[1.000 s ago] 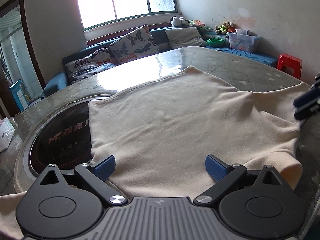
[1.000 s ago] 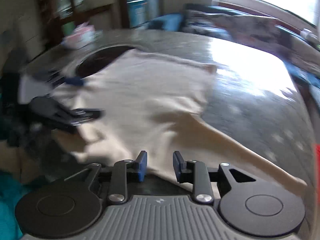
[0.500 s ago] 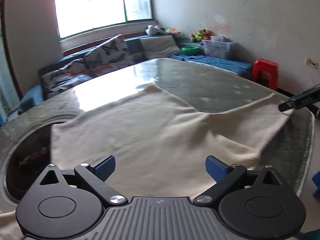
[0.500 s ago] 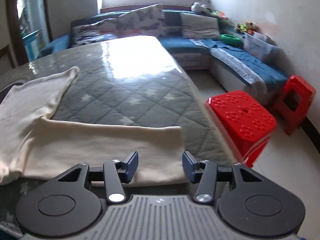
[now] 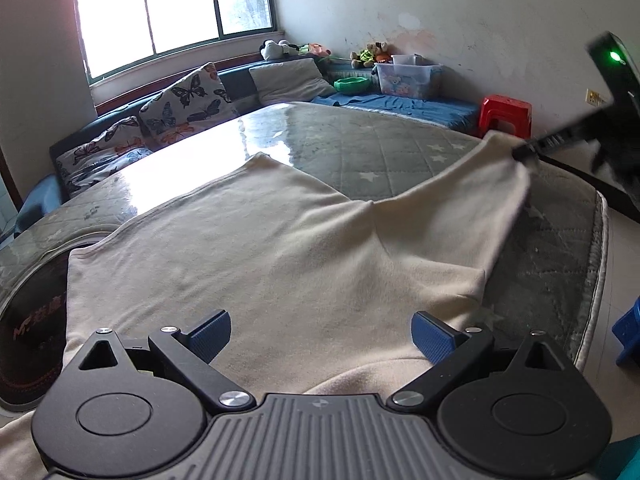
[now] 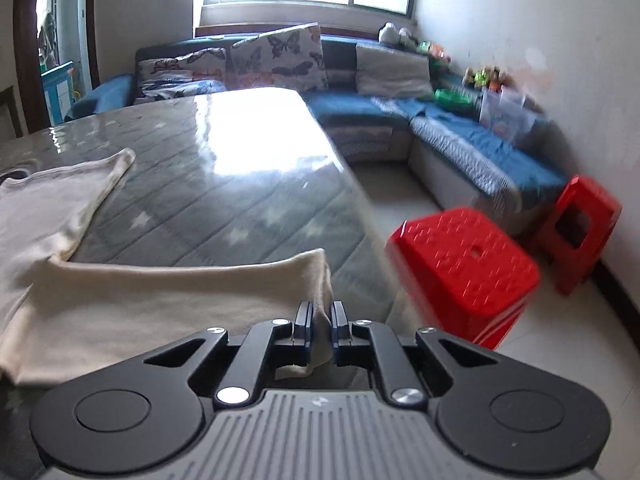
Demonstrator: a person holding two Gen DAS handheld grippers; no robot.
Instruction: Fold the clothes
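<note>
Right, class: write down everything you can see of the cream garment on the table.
The cream garment is a soft, slightly fuzzy knit top, plain, with no print. Its body lies spread fairly flat on the glossy quilted table, one edge overlapping a dark round inset. One sleeve stretches out sideways, its end raised and pinched in the right gripper, whose jaws are shut on the cloth. The left gripper hovers over the body with its jaws wide open. Cloth also bunches beneath that gripper.

Cream garment (image 5: 280, 248): soft matt knit cloth, slightly fuzzy. Table (image 6: 248, 152): quilted grey fabric under a glossy clear cover, strong glare. My grippers (image 6: 319, 320): matt black plastic, ribbed grey housing, textured blue pads (image 5: 430, 337), shiny metal pivots. Stool (image 6: 464, 268): glossy red plastic.
</note>
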